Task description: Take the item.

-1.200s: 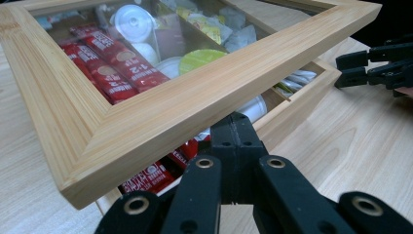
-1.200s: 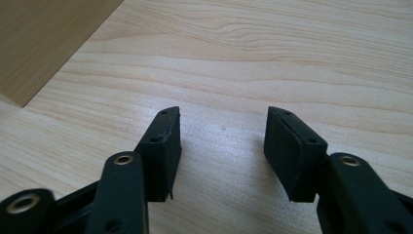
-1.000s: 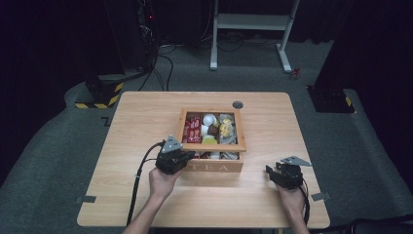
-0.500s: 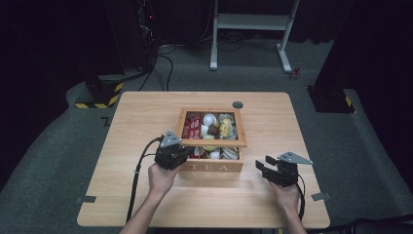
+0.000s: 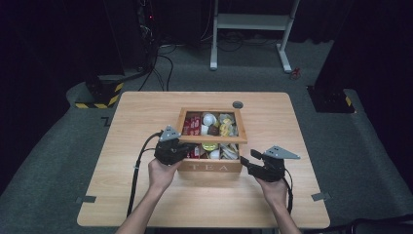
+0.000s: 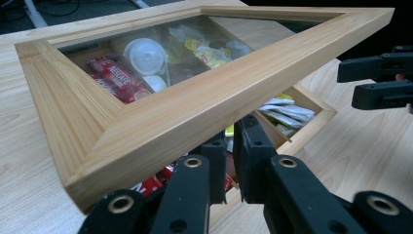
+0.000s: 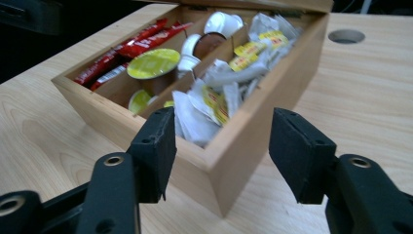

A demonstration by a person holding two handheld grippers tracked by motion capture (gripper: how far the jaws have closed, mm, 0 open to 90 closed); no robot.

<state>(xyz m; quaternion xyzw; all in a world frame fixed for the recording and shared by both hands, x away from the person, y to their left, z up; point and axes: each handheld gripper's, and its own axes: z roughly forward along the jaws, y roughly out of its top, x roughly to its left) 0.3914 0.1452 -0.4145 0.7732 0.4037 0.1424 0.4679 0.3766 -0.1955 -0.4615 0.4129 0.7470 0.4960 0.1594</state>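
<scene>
Pale wood box, glass-paned lid, on a wood-grain surface.
Lid frame smooth, matt, fine straight grain; pane clear with faint glare. Inside: glossy red foil sachets, white paper packets, plastic pods with yellow-green foil tops. Jaws matt black plastic.

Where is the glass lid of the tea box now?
In the high view the lid is half-raised over the tea box at table centre, its near-left corner beside the left tool.
</scene>
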